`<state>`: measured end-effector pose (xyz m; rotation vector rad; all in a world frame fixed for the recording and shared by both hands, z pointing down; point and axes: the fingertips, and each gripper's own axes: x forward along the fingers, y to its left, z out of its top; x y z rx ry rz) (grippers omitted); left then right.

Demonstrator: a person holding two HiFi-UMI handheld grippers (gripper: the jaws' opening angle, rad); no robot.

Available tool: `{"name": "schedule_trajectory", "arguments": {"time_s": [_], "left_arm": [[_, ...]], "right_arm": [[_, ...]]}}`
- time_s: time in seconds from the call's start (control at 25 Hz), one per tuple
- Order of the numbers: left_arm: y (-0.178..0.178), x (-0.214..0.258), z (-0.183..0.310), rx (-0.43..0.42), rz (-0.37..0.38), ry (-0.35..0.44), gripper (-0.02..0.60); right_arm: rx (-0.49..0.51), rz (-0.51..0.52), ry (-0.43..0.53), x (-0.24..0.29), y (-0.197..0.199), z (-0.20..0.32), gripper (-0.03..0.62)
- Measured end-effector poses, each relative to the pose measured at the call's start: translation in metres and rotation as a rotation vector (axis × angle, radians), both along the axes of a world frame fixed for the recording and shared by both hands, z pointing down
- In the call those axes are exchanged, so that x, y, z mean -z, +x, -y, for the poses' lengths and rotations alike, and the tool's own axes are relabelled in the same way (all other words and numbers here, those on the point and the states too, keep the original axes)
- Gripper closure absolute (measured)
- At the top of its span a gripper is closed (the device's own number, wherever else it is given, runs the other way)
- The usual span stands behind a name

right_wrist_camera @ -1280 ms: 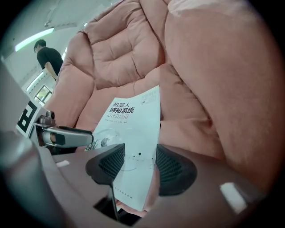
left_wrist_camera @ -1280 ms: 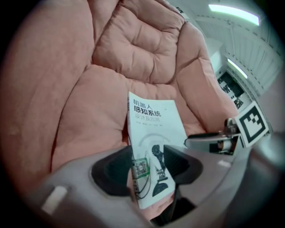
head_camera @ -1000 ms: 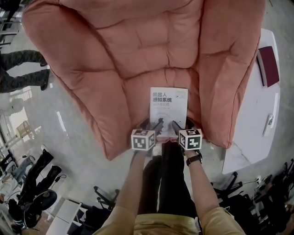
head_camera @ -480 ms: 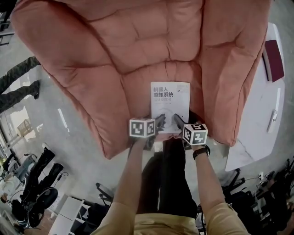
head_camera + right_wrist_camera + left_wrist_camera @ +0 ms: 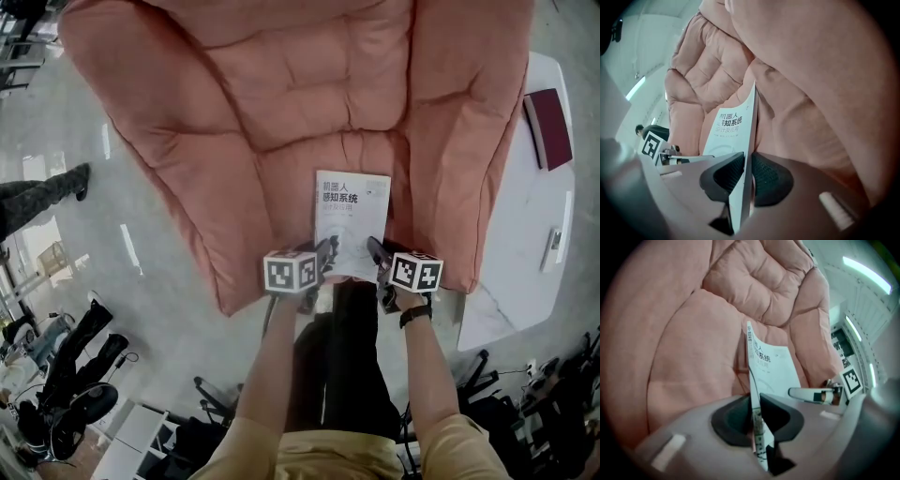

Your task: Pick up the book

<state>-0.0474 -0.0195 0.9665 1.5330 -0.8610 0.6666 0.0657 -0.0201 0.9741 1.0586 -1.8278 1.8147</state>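
Here, the left gripper (image 5: 754,417) is seen clamped on the near left corner of a white paperback book (image 5: 352,217) with dark Chinese lettering on its cover. Its dark rubber pads (image 5: 733,420) are pressed against both faces of the thin edge, the jaws having just been closing with the book between them. The right gripper (image 5: 746,177) is likewise closed on the near right corner. Its ribbed black pads have also just been drawn together, and the book is pinched between them. In the head view both grippers are held side by side at the book's near edge, each topped by a white cube with black square markers (image 5: 291,273). The book is found cover up on the seat of a large salmon-pink quilted armchair (image 5: 281,94), close to the seat's front edge, with the title end pointing toward the backrest. To the right of the armchair a white table (image 5: 520,262) is seen, and on it a flat dark red notebook (image 5: 548,128) and a small white remote-like device (image 5: 552,248) are laid well apart.
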Motion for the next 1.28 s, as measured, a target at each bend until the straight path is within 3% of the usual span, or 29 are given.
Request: {"name": "schedule_trajectory", "arguments": {"time_s": [0.24, 0.52, 0.92, 1.08, 1.28], "left_arm": [[0.000, 0.040, -0.002, 0.038, 0.013, 0.048, 0.535], [0.001, 0.086, -0.010, 0.084, 0.053, 0.070, 0.532], [-0.003, 0.158, -0.032, 0.146, -0.014, 0.125, 0.537], [-0.004, 0.216, -0.027, 0.143, -0.038, 0.208, 0.537], [-0.004, 0.301, -0.010, 0.143, -0.068, 0.378, 0.535]], "right_arm": [[-0.103, 0.028, 0.016, 0.039, 0.005, -0.006, 0.537], [-0.129, -0.019, 0.027, 0.085, 0.007, -0.016, 0.536], [-0.144, 0.004, 0.094, 0.165, 0.002, -0.031, 0.539], [-0.137, -0.008, 0.174, 0.217, 0.000, -0.028, 0.539], [-0.137, -0.017, 0.342, 0.303, 0.000, -0.011, 0.539]]}}
